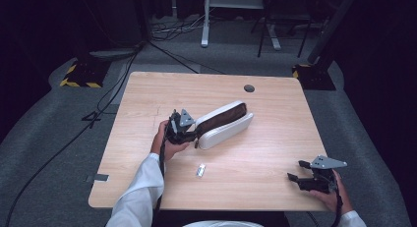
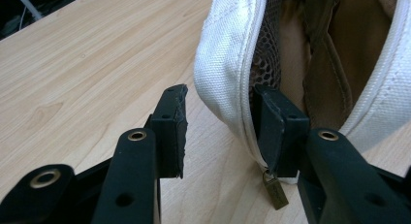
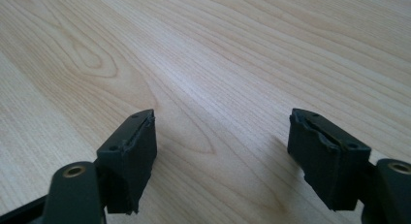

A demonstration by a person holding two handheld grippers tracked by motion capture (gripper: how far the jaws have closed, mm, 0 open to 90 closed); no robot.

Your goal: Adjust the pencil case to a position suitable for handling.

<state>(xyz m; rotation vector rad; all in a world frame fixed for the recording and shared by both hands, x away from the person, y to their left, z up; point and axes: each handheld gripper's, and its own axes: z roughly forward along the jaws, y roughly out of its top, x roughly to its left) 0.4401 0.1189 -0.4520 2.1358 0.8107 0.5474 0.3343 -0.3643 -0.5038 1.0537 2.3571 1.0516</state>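
Observation:
A white zip pouch [image 1: 223,125] with a brown lining lies open near the middle of the wooden table [image 1: 275,109]. My left gripper [image 1: 195,136] is at its near left end. In the left gripper view the jaws [image 2: 225,122] straddle the pouch's white wall [image 2: 228,49]: one pad sits inside against the lining, the other stands off the fabric with a gap. A brass zip pull [image 2: 275,191] hangs below. My right gripper [image 1: 295,170] rests near the front right corner, open [image 3: 223,151] over bare wood.
A small pale object [image 1: 200,170] lies on the table between the pouch and the front edge. A dark round cable hole [image 1: 249,88] sits at the far side. Cables and stand feet lie on the floor beyond the table.

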